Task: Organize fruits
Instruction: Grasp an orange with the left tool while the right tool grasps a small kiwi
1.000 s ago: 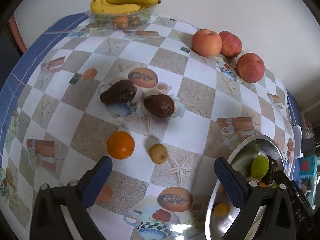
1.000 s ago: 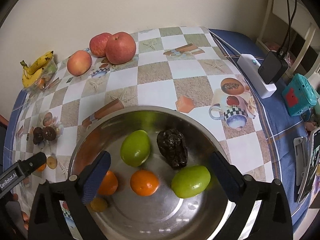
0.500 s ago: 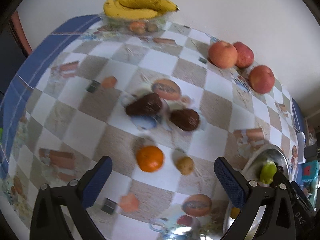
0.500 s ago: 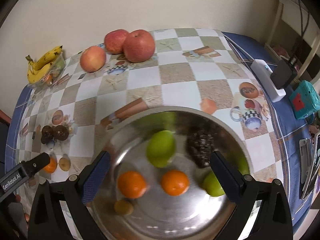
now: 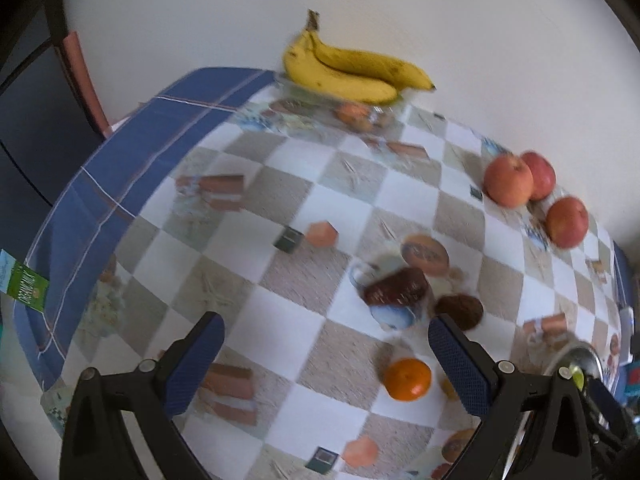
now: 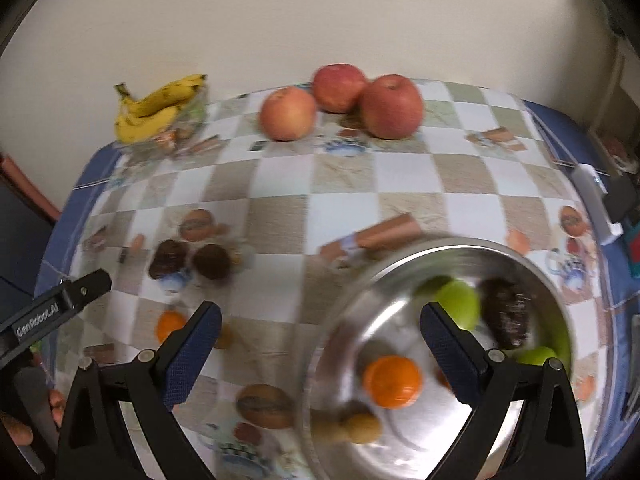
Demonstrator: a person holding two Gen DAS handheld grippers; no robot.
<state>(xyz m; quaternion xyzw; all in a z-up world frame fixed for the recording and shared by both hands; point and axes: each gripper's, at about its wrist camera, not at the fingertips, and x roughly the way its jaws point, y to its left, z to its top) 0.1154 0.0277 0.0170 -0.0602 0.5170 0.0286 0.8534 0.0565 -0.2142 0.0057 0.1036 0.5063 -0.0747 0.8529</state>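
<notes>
Left wrist view: left gripper fingers apart, empty. Orange on the tablecloth at 5 o'clock, two dark fruits above it, apples at 2, bananas at 12.

Right wrist view: right gripper fingers apart, empty, over the steel bowl holding an orange, green and dark fruit. Only this view shows the bowl's contents.

Risk, as judged: blur suggests fast motion; a hurried grasp could roll the loose orange off

Plain cream wall behind checked tablecloth; possibly a chair.
</notes>
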